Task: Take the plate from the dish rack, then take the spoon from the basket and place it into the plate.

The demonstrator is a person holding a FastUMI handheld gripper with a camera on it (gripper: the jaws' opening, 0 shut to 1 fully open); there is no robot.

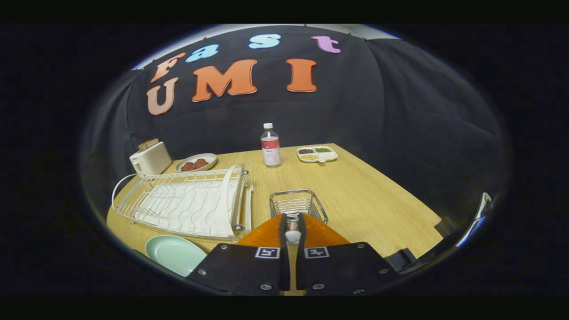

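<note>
Between the fingers [283,231], the spoon [292,235] sits clamped.

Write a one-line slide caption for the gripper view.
Gripper shut on a spoon near the wire basket; green plate on the table beside the dish rack.

Wooden table [378,200]: wire basket [297,205] just ahead of the fingers, dish rack [186,202] and green plate [173,253] left, bottle [270,146] far beyond.

The gripper [292,226] clamps the spoon [292,234] before the basket [297,205].
</note>
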